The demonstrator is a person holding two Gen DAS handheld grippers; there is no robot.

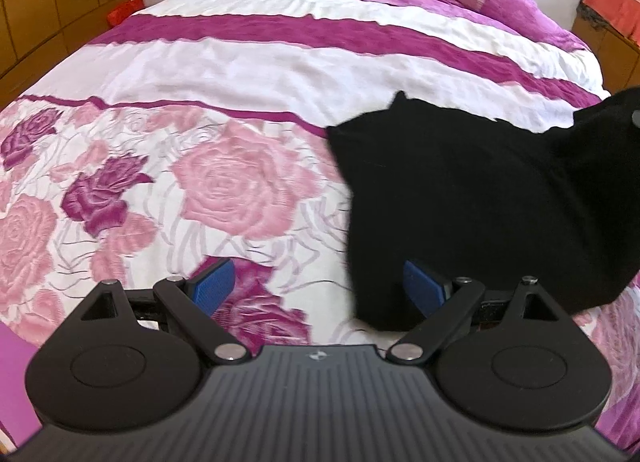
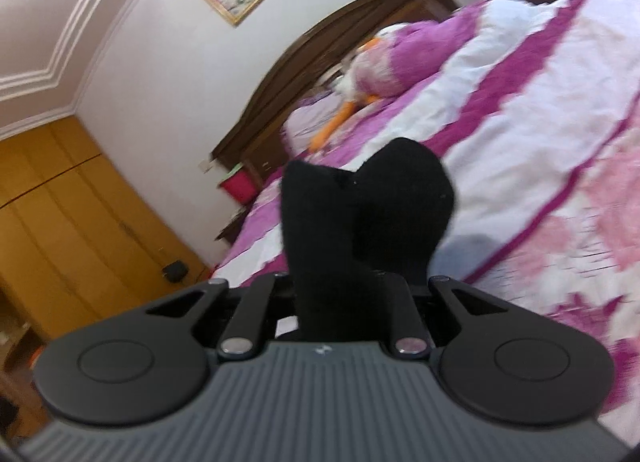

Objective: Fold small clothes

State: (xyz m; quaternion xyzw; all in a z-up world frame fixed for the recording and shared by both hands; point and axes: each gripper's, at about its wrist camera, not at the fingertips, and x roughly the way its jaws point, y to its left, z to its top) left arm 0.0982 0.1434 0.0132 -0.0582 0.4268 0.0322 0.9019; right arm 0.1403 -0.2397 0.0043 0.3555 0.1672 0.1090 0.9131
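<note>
The right tool (image 2: 344,282) is clamped on a black garment (image 2: 368,197), holding it up off the bed (image 2: 520,109) so the cloth stands out ahead of the fingers. From the left wrist view that same dark cloth (image 1: 480,197) hangs across the right side, its long axis running from the far right down toward the left tool (image 1: 318,282). The left tool's blue pads (image 1: 212,280) stand wide apart, gripping nothing; the cloth's lower edge drapes just over the right-hand pad. I'd judge the left tool nearest that loose lower end, so it should shift slightly right and close there.
</note>
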